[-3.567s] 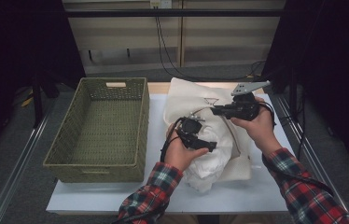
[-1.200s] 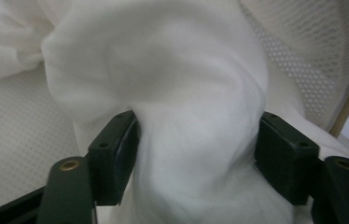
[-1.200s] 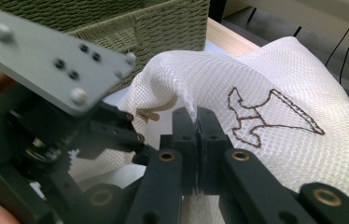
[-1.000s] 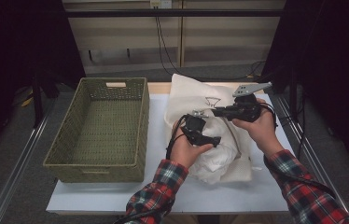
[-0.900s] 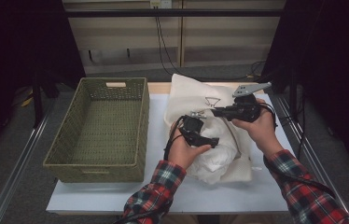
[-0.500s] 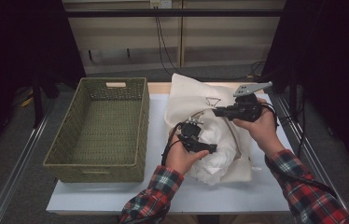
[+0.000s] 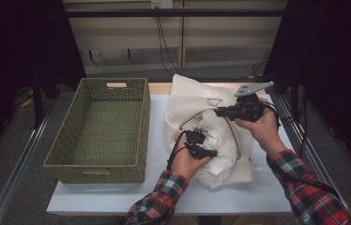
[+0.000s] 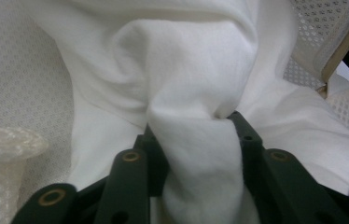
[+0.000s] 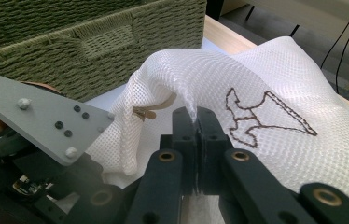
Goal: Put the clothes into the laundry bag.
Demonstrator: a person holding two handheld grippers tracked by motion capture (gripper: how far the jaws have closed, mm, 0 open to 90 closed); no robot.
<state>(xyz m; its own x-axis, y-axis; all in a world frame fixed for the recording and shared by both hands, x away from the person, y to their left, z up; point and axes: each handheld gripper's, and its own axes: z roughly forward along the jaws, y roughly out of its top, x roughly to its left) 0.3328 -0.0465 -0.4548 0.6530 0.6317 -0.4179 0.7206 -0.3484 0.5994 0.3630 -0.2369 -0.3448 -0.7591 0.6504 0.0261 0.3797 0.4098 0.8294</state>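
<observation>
My left gripper (image 8: 193, 126) has just been closing and now pinches a thick fold of white cloth (image 8: 186, 74) between its jaws, inside the mouth of the white mesh laundry bag (image 7: 197, 96). My right gripper (image 9: 196, 122) is clamped tight on the bag's mesh rim (image 9: 182, 100), holding the opening up, w/ the brown embroidered mark (image 9: 261, 116) just beside the jaws. In the high view, left gripper (image 7: 201, 146) sits low at the bag's front, right gripper (image 7: 232, 111) at its far right edge. The cloth is soft, bunched, creased into a ridge; most of it sits in or at the bag's mouth. The bag lies on the table (image 7: 117, 194), just right of the green woven basket (image 7: 103, 129), which holds nothing yet. My read: grip secured, approx. early stage; pulling the cloth out and moving it to the basket is left.
</observation>
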